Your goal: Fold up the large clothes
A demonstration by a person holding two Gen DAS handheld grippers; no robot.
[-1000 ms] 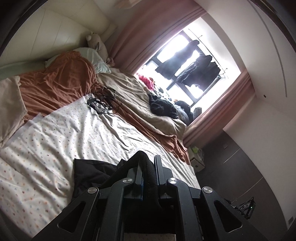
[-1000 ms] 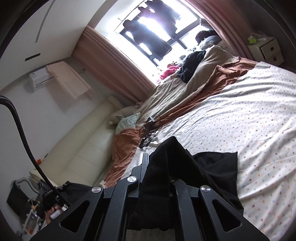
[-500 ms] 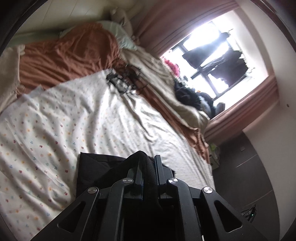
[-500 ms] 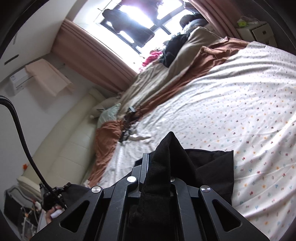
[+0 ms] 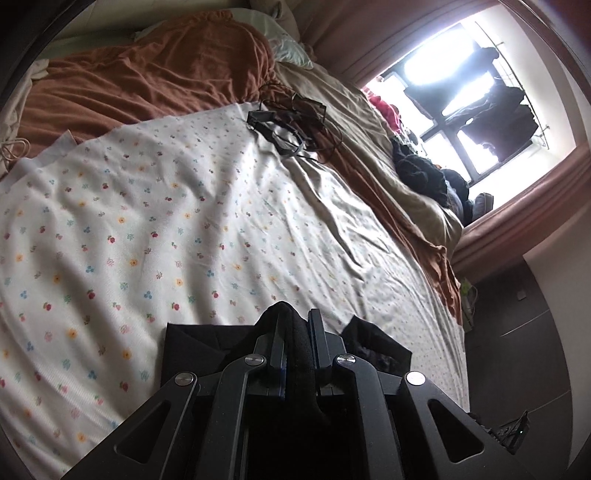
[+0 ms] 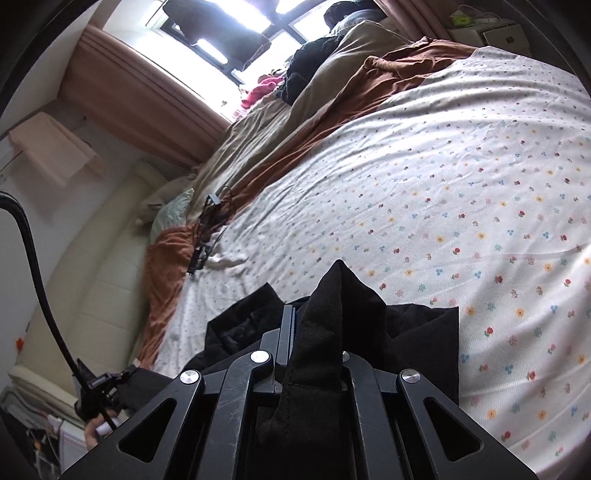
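A black garment (image 5: 192, 343) lies at the near edge of a bed covered by a white flowered sheet (image 5: 155, 221). My left gripper (image 5: 297, 321) is shut on a fold of the black garment, which bulges up between its fingers. My right gripper (image 6: 317, 317) is shut on another bunched fold of the same black garment (image 6: 421, 332), which rises in a peak above the jaws. The rest of the cloth hangs below and behind both grippers, hidden by them.
A rust-brown blanket (image 5: 147, 77) and a beige duvet (image 5: 369, 147) lie along the far side of the bed. A tangle of black cables (image 5: 291, 125) rests on the sheet. Dark clothes (image 5: 424, 173) are piled by the window (image 5: 461, 74). A bedside cabinet (image 6: 491, 29) stands beyond the bed.
Both grippers have tilted down toward the bed and moved forward over the sheet, carrying the black garment. Both stay shut on it.
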